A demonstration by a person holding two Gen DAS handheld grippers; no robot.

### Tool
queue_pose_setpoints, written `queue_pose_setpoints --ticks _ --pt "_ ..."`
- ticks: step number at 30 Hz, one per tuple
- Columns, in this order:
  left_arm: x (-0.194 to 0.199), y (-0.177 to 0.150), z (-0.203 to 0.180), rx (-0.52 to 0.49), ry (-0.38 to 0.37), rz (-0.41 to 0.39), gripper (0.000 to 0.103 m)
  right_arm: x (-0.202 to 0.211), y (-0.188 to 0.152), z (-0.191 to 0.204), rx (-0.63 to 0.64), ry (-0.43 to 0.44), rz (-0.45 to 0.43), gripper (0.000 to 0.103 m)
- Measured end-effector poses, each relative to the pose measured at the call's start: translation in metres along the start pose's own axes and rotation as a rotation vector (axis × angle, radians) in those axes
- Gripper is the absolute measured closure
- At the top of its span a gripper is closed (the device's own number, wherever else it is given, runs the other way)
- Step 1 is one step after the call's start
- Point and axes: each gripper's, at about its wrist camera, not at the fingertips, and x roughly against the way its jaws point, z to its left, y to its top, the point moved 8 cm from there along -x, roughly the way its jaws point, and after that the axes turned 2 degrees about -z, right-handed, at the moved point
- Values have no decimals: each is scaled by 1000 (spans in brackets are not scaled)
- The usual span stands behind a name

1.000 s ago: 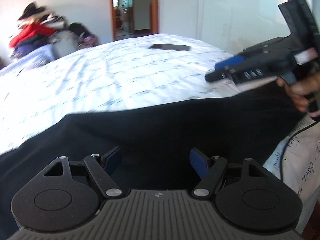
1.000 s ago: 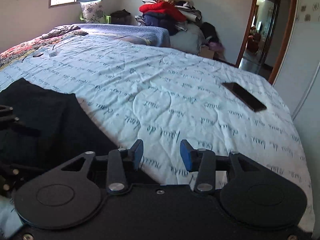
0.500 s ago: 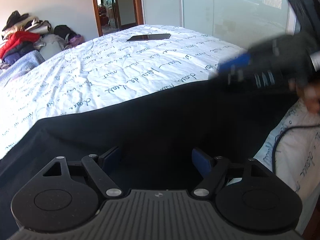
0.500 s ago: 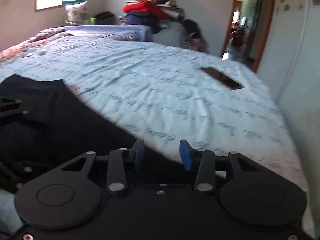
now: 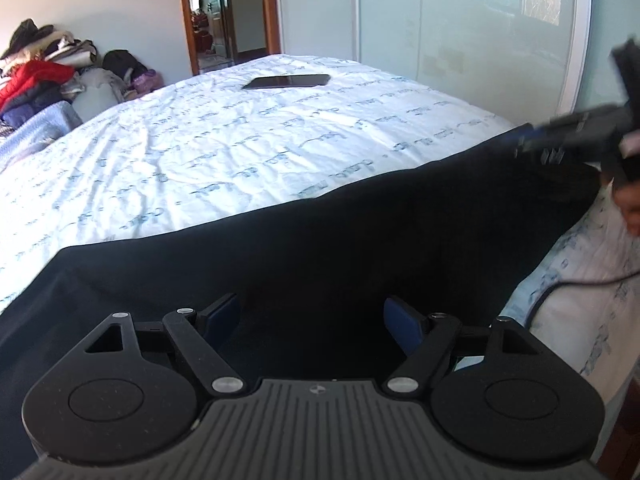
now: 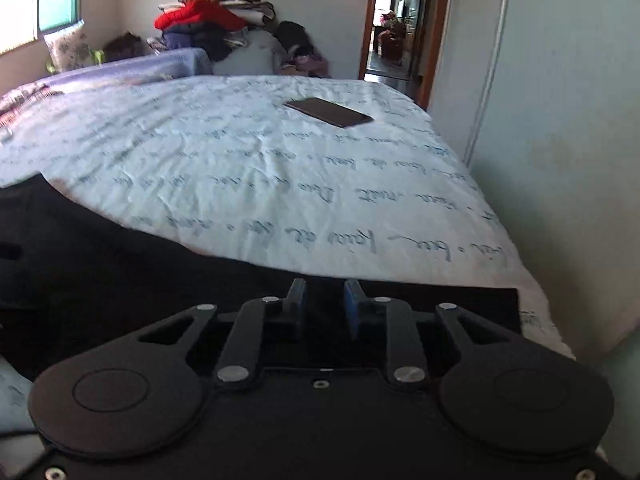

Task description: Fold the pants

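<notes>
While the left hand-held gripper [image 5: 312,316] hangs wide open over the black pants [image 5: 320,248] with nothing gripped, the right hand-held gripper [image 6: 325,300] is closing at their far edge; whether cloth is already pinched I cannot tell. The pants lie flat along the near side of the bed [image 6: 240,168]. Farther off, a dark phone [image 6: 329,112] rests on the sheet.

Pants [image 5: 320,248]: matt black cloth, smooth. Bed [image 5: 224,148] sheet: crinkled cotton-like cloth w/ printed script. Phone [image 6: 328,112]: glossy glass. Left tool [image 5: 312,316]: matt black plastic, blue pads, metal pins.
</notes>
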Motion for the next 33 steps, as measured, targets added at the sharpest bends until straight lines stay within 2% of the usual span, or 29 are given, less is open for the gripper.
queue_pose_setpoints --ticks 1,3,6,9,12,15,18,20,23,26,28,29,30,31,33 --pt "-1 2 -4 -1 -5 2 22 -7 -7 -10 22 -36 16 80" --pt "-3 7 -10 -10 -2 -1 22 -8 -9 -31 -43 -47 -4 66" --pt "-4 16 -23 -17 -14 -13 22 12 0 -50 -76 -130 -59 66" --pt "-12 29 -36 -21 -25 -24 21 18 -3 -43 -61 -58 -44 68" --pt "-34 42 -44 -21 9 -2 21 -3 -15 -41 -1 -80 12 68" --pt "-67 50 -47 4 0 66 21 -10 -12 -58 -92 -54 -13 62" --pt "-89 58 -42 12 48 62 9 -17 -11 -76 -143 -64 -23 62" --pt "-92 61 -37 27 97 62 8 -9 -9 -80 -197 -55 -39 64" --pt "-81 59 -36 47 105 41 12 20 -9 -70 -187 -89 -91 62" --pt "-72 47 -40 31 150 28 10 38 -20 -42 -153 1 -85 60" --pt "-68 42 -43 38 175 14 10 33 -34 -25 -79 1 -40 55" --pt "-67 41 -44 29 190 2 8 28 -42 -20 -17 -38 -26 50" --pt "-67 41 -46 6 207 -9 7 26 -46 -21 10 -79 -48 39" --pt "-67 41 -47 -14 217 -12 7 27 -46 -26 -18 -101 -52 33" --pt "-57 42 -46 -7 220 -8 9 35 -42 -33 -98 -111 -57 34"
